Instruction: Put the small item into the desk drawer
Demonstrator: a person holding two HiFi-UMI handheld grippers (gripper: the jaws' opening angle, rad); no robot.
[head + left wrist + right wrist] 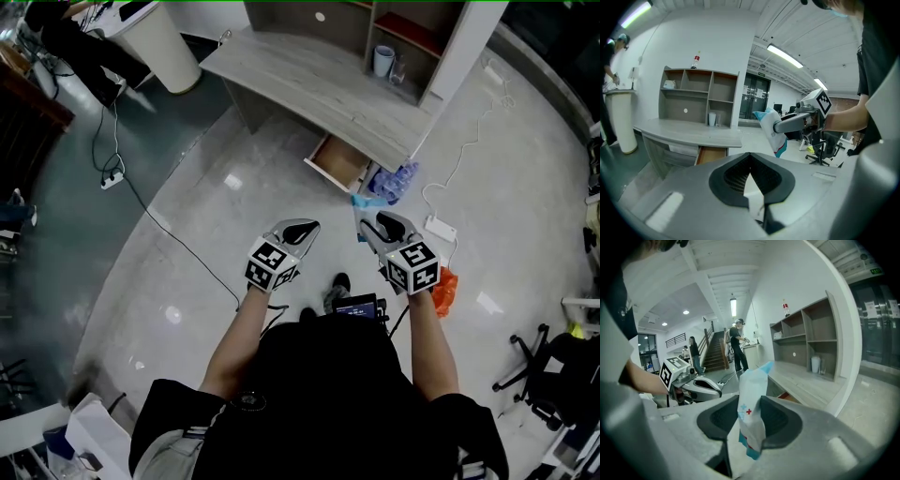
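Note:
A small white packet with blue ends and a red cross [751, 413] stands upright between the jaws of my right gripper [752, 420], which is shut on it. From the head view the packet [364, 201] pokes out ahead of the right gripper [375, 221], over the floor short of the open wooden drawer [339, 161] under the grey desk [309, 75]. My left gripper [298, 231] is level with it to the left, jaws together and empty. In the left gripper view the drawer [711, 154] is ahead and the packet [771, 129] is at right.
A pack of water bottles [397, 178] lies on the floor right of the drawer. A power strip [439, 228], an orange bag [444, 291] and an office chair [534, 366] are to the right. A cable [141, 202] crosses the floor at left. A shelf unit with a cup [383, 60] tops the desk.

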